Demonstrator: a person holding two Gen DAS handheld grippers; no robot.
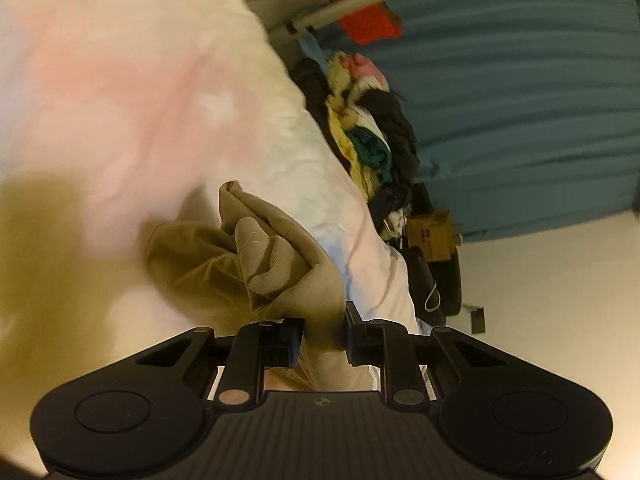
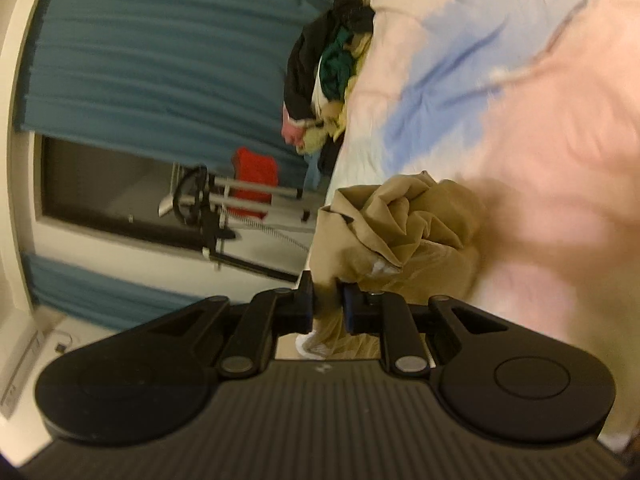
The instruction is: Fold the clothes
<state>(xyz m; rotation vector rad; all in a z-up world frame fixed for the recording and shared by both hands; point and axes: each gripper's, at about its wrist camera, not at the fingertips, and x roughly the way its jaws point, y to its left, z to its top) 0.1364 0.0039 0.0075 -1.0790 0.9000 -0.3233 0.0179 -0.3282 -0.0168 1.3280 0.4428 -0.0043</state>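
Observation:
A tan garment [image 1: 260,256] hangs bunched in front of the left wrist camera, and my left gripper [image 1: 323,340] is shut on its edge. In the right wrist view the same tan garment [image 2: 384,232] is crumpled, with my right gripper [image 2: 328,306] shut on a fold of it. Both views are tilted sideways and blurred. Behind the cloth lies a bed sheet [image 1: 120,80] in pink, white and blue, which also fills the right wrist view's upper right as the sheet [image 2: 520,80].
A heap of mixed clothes [image 1: 372,132] lies at the far edge of the bed, the same heap [image 2: 324,68] showing in the right view. Teal curtains [image 1: 520,100] hang beyond. A drying rack with a red cloth [image 2: 256,176] stands by a window. A cardboard box [image 1: 430,236] sits near the heap.

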